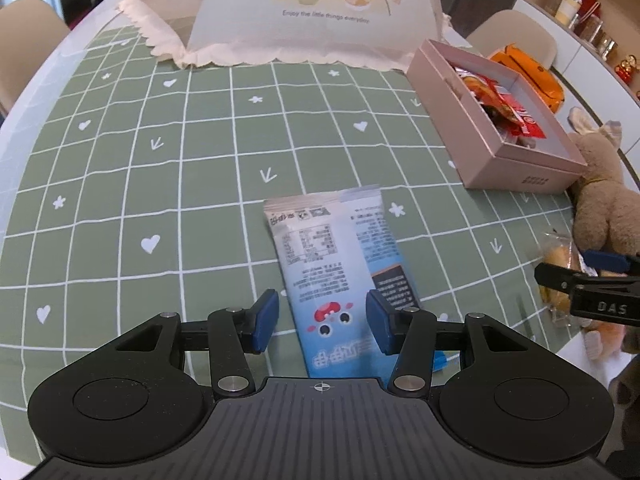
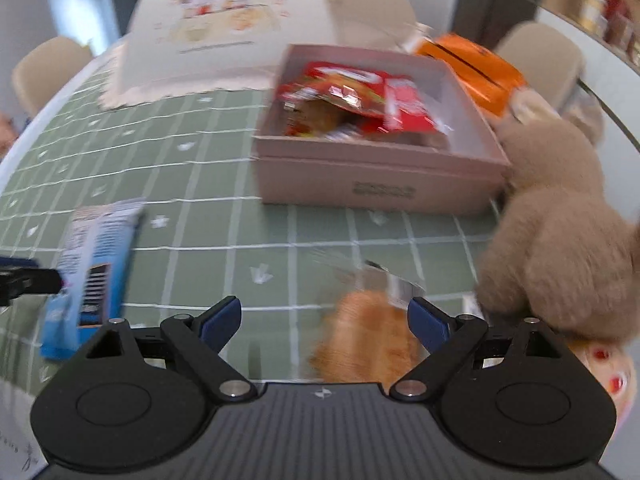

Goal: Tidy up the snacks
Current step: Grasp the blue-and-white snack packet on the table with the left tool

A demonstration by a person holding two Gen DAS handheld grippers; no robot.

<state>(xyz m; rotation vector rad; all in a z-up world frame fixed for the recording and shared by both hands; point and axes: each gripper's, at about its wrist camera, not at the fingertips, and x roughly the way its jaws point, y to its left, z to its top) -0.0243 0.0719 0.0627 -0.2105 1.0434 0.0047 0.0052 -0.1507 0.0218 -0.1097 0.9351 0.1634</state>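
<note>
A blue and white snack packet lies flat on the green grid tablecloth; it also shows in the right wrist view. My left gripper is open, its pads on either side of the packet's near end. A pink box at the right holds several red snack packets. My right gripper is open above a clear-wrapped bread snack; its right pad is over the wrapper. The right gripper's finger shows at the left wrist view's right edge.
A brown plush toy lies right of the bread, beside the box. An orange packet lies behind the box. A cream mesh food cover stands at the back of the table. Chairs stand around the table.
</note>
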